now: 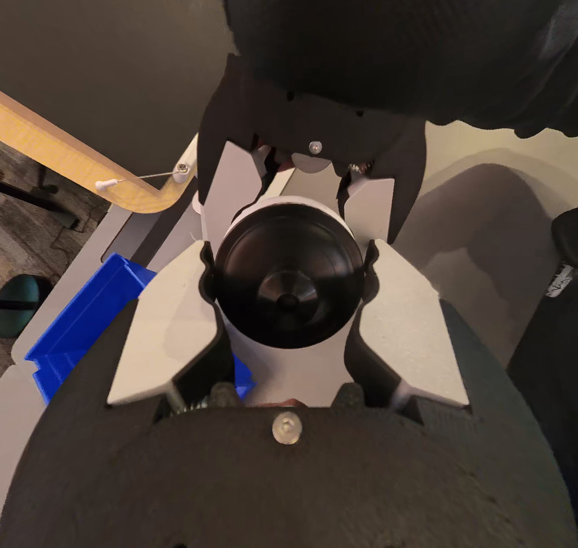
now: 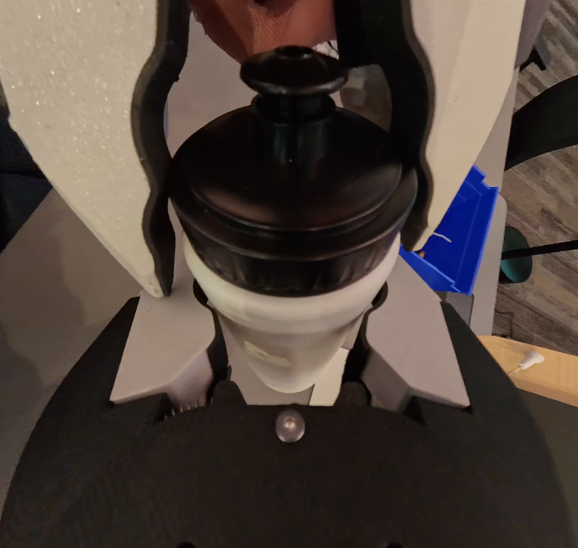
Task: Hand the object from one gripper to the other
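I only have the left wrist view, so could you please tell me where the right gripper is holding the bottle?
Observer: The right gripper clamps the bottle on its white body, just under the shoulder bulge below the black cap.
Operator: Thank you. How far along the bottle does the left gripper reach?
Observer: The left gripper straddles only the cap. Its jaws press the cap's rim from both sides, and their tips end about level with the white shoulder.
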Motion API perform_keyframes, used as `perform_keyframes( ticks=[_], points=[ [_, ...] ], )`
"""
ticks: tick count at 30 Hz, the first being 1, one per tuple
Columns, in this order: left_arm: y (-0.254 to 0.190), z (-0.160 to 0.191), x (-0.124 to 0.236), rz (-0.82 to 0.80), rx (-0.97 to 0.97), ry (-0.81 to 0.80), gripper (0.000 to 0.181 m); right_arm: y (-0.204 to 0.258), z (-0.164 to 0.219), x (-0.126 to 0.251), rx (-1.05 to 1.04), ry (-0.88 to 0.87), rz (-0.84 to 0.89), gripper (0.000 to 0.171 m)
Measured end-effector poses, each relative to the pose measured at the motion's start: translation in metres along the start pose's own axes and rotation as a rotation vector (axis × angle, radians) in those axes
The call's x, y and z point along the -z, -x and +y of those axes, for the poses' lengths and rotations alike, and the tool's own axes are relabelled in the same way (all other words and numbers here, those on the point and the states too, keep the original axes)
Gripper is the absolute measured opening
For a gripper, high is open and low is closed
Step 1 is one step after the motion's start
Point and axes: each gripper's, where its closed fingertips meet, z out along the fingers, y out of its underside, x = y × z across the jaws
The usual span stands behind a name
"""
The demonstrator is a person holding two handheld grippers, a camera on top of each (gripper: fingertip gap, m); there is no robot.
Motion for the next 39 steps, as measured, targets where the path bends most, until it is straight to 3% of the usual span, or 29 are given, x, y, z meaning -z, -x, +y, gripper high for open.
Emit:
perform_keyframes(
  ticks=[4,8,11,16,18,22,26,28,31,34,38,39],
  points=[
    [0.006,-0.006,0.005,-0.037,0.023,-0.064,0.092,-0.009,-0.008,0.006,0.0,-0.05,0.057,0.1],
    [0.016,-0.013,0.021,-0.083,0.06,-0.161,0.092,-0.028,-0.008,0.029,-0.049,-0.141,0.21,0.121],
    [0.025,-0.019,0.037,-0.118,0.104,-0.262,0.092,-0.027,-0.002,0.051,-0.177,-0.281,0.258,0.125],
    [0.042,-0.03,0.065,-0.189,0.165,-0.423,0.092,-0.006,0.013,0.078,-0.541,-0.661,0.153,0.112],
    [0.047,-0.033,0.073,-0.208,0.19,-0.466,0.091,0.011,0.023,0.071,-0.607,-0.723,0.075,0.104],
    [0.05,-0.046,0.087,-0.203,0.214,-0.548,0.091,0.054,0.026,0.028,-0.573,-0.68,-0.055,0.098],
    [0.051,-0.055,0.098,-0.178,0.25,-0.622,0.091,0.074,0.017,-0.018,-0.413,-0.555,-0.045,0.118],
    [0.051,-0.059,0.102,-0.156,0.272,-0.67,0.091,0.07,-0.003,-0.022,-0.493,-0.682,-0.115,0.124],
    [0.05,-0.064,0.11,-0.129,0.315,-0.762,0.091,0.037,-0.031,-0.006,-0.683,-1.052,-0.18,0.129],
    [0.047,-0.064,0.113,-0.112,0.37,-0.848,0.091,-0.007,-0.04,0.03,-0.785,-1.418,-0.118,0.131],
    [0.038,-0.055,0.113,-0.075,0.417,-0.94,0.091,-0.048,-0.042,0.079,-0.82,-1.704,-0.002,0.146],
    [0.037,-0.05,0.114,-0.092,0.418,-0.969,0.091,-0.056,-0.037,0.096,-0.821,-1.794,0.015,0.143]
  ],
)
